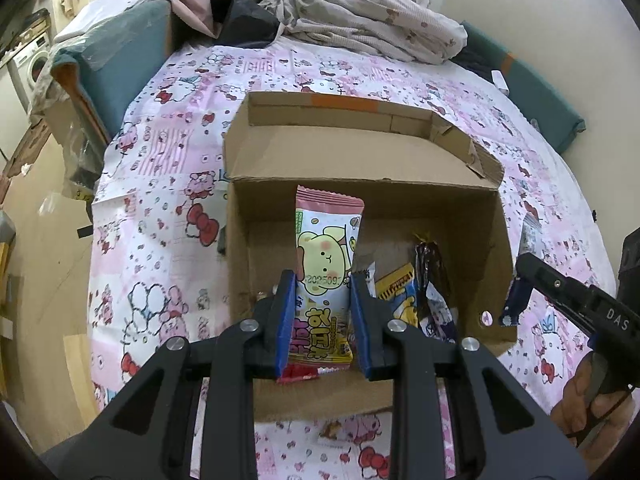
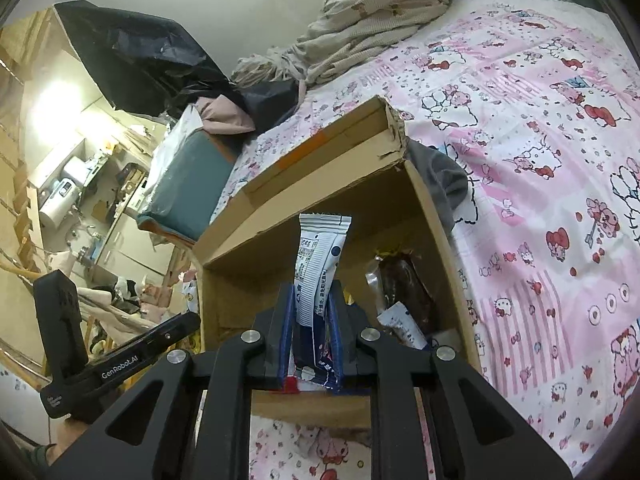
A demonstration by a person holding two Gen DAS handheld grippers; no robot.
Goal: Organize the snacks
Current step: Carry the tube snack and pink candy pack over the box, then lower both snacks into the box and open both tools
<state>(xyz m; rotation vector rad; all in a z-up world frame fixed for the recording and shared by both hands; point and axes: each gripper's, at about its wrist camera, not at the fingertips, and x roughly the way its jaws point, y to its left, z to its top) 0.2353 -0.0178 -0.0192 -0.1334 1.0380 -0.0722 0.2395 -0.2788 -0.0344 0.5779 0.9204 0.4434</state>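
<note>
- Left gripper (image 1: pixel 323 300), black frame with blue pads: clenched on a pink-and-white snack packet printed with a yellow cartoon dog (image 1: pixel 326 256). The packet is gripped across its lower half; its long axis runs straight out along the fingers, crimped pink end pointing away from the camera, over the open box.
- Right gripper (image 2: pixel 310 316), same build: clamped tight on a slim white-and-navy snack packet with small printed text (image 2: pixel 318 268). Long axis again in line with the fingers, serrated white end pointing forward and up over the box; the lower end is seen protruding behind the pads.
- Open brown cardboard box (image 1: pixel 360 200): set on the bed, flaps folded outward, an orange tape strip on the far flap. Both held packets are positioned above its near part.
- Dark brown clear-wrapped snack (image 2: pixel 404 292): lying inside the box along its right wall, long axis roughly front to back.
- Yellow-and-blue snack packet (image 1: pixel 402 292): inside the box, just right of the left gripper's pads, partly hidden.
- Pink-and-white cartoon-print bedsheet (image 1: pixel 160 208): spread beneath the box.
- Crumpled beige patterned blanket (image 1: pixel 360 12): heaped at the far end of the bed, well apart from the box.
- Person's hand (image 1: pixel 592 408): seen wrapped round the right gripper's handle in the left wrist view.
</note>
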